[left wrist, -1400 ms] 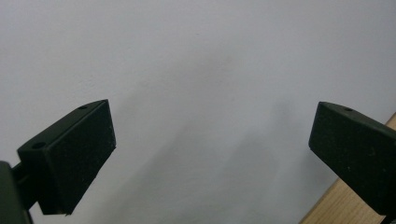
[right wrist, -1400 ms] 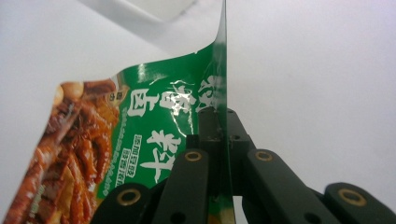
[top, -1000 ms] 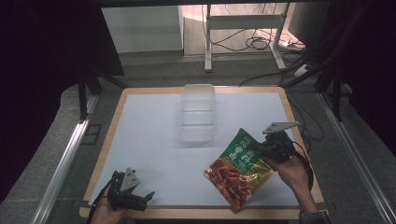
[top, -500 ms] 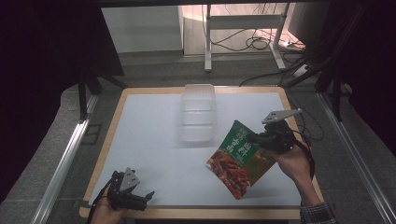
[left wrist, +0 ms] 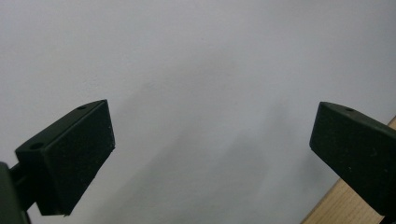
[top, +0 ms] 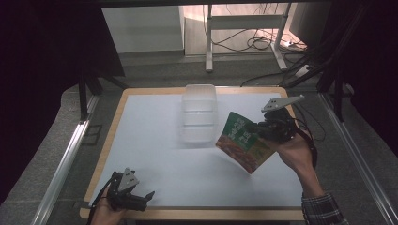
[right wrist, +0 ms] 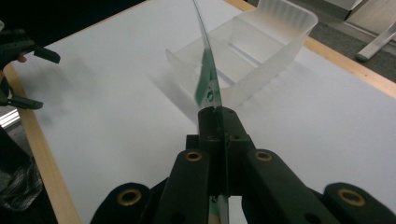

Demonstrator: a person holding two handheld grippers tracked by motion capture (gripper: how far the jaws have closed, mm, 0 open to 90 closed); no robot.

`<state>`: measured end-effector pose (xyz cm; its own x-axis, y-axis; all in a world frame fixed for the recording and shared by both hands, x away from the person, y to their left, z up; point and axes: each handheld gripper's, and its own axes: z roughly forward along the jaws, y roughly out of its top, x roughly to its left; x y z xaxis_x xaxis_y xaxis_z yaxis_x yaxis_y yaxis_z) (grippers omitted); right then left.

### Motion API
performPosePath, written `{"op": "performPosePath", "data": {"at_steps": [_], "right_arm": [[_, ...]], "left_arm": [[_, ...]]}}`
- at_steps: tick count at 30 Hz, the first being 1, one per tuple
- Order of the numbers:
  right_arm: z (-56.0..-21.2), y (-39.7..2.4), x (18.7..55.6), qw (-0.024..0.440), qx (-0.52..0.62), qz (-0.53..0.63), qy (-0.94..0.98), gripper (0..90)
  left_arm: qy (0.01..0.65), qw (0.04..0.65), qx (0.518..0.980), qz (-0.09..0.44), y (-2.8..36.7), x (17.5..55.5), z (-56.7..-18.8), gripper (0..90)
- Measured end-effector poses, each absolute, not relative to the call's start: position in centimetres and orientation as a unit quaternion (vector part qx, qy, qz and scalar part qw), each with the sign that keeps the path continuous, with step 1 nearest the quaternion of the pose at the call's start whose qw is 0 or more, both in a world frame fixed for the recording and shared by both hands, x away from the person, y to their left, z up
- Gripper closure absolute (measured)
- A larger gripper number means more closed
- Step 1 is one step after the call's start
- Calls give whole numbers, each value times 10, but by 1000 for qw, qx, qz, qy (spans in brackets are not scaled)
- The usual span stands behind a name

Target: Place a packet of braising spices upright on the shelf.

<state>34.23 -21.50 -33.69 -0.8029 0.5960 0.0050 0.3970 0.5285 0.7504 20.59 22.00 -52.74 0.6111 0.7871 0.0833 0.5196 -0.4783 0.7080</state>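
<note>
From the high view I can't read the print on the green and red foil snack pouch (top: 243,146), and its upper right corner is hidden inside my right gripper (top: 259,127). In the right gripper view that pouch shows edge-on (right wrist: 207,70), cutting across the clear plastic divided container (right wrist: 261,51) so part of its near wall is hidden, and the pouch's top runs off the frame. My left gripper (top: 148,195) sits small and dark at the table's near edge in the high view, and in its own view both jaws are cut off by the frame's bottom and right edges.

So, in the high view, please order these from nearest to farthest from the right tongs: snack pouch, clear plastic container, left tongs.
1. Snack pouch: clamped in the right tongs, lifted off the table.
2. Clear plastic container: beside them, toward the table's far edge.
3. Left tongs: at the near left corner, open.
</note>
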Motion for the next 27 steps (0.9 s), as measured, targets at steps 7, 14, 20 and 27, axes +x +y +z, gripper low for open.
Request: {"op": "performPosePath", "data": {"at_steps": [7, 14, 20, 27], "right_arm": [[-325, -220, 351, 148, 298, 386, 860, 889], [-312, -222, 358, 149, 296, 395, 857, 889], [-302, -221, 364, 150, 300, 404, 851, 889], [-289, -221, 376, 163, 300, 406, 848, 889]], "left_arm": [[388, 324, 839, 205, 220, 206, -527, 0], [388, 324, 838, 205, 219, 206, -528, 0], [386, 322, 840, 206, 219, 206, -528, 0], [383, 319, 842, 206, 219, 206, -528, 0]]}}
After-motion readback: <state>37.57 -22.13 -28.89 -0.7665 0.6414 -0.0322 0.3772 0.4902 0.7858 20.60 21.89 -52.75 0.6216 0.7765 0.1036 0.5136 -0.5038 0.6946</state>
